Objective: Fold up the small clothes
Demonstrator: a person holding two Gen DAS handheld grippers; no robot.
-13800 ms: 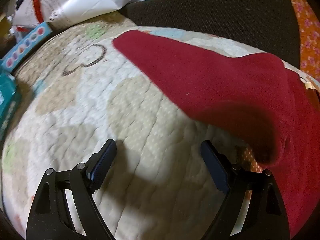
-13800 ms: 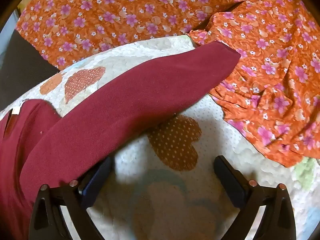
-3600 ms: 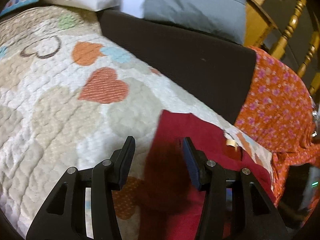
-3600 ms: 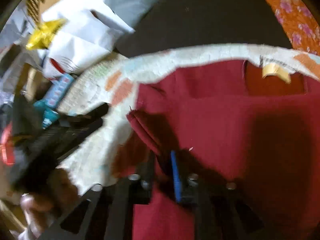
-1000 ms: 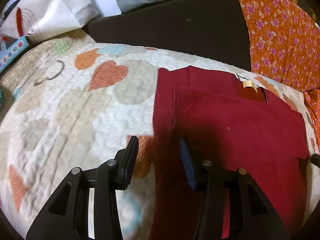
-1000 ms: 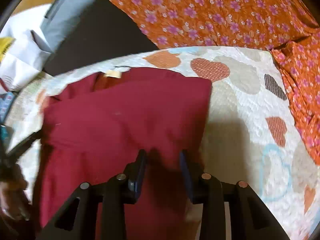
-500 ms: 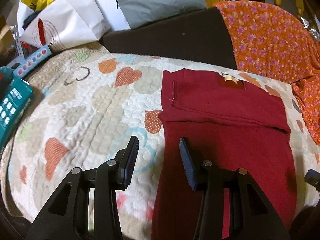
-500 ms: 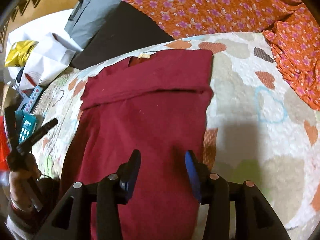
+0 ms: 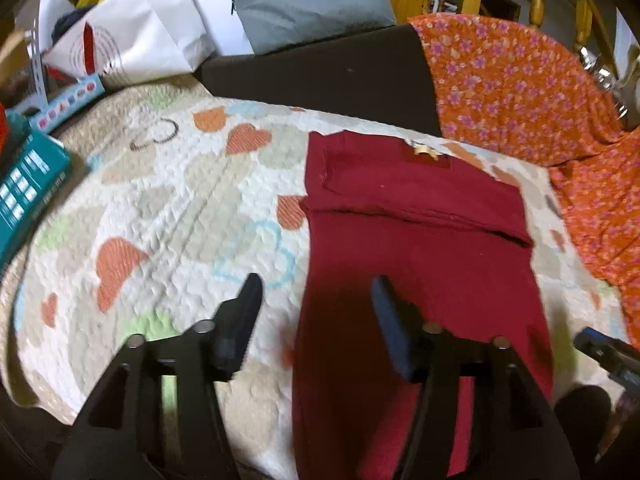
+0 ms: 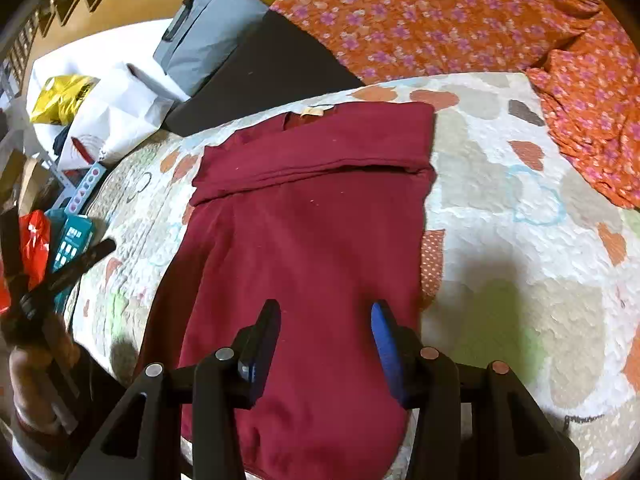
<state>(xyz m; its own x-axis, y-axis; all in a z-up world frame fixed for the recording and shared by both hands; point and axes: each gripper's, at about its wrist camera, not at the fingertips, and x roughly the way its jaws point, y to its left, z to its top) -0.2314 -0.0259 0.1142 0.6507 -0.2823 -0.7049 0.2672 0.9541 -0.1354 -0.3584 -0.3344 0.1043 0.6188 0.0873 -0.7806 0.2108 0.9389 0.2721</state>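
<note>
A dark red shirt [image 10: 304, 216] is spread flat on a heart-print quilt [image 10: 500, 208], its sleeves folded across the chest; a small tan neck label [image 10: 313, 111] is seen, unreadable. Both the left gripper [image 9: 316, 300] and the right gripper [image 10: 325, 320] are held part-open and empty above its lower half. An orange floral cloth [image 10: 440, 20] lies beyond.

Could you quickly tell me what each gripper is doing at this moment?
Left gripper: open, holding nothing, above the left edge of the red garment.
Right gripper: open, holding nothing, above the garment's lower part.
</note>
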